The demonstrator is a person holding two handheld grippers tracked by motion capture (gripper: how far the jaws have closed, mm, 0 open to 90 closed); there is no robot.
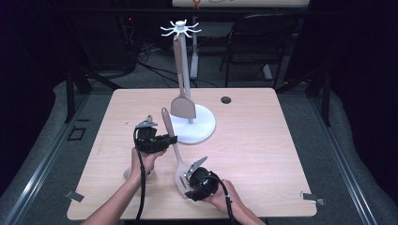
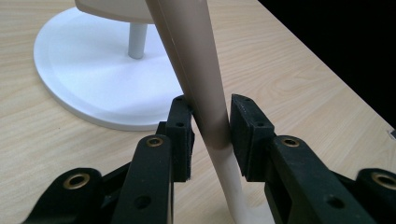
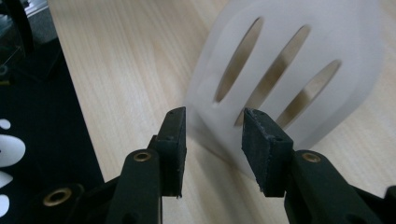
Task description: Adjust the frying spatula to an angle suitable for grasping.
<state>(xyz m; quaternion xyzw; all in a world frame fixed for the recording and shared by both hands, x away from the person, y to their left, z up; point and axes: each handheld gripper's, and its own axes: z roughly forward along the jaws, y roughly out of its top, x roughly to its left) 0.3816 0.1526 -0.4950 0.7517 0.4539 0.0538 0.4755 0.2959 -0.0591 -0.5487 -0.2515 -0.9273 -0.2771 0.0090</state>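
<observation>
The right gripper (image 1: pixel 187 186), nearest the person, has its jaws parted around nothing, the slotted spatula's (image 1: pixel 179 164) blurred head (image 3: pixel 289 79) lying just beyond its tips. Ahead of it, the left gripper (image 1: pixel 170 139) clamps the spatula's handle (image 2: pixel 205 93) between its pads (image 2: pixel 181 135). This looks like a handover just made. Next, the left gripper likely must lift the handle's end to a hook of the white utensil stand (image 1: pixel 199 133) beyond, where a solid spatula (image 1: pixel 182 104) hangs.

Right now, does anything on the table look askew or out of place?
The beige slotted spatula is tilted, handle clamped in the left gripper, head near the open right gripper. Another beige spatula hangs normally on the white rack.
</observation>
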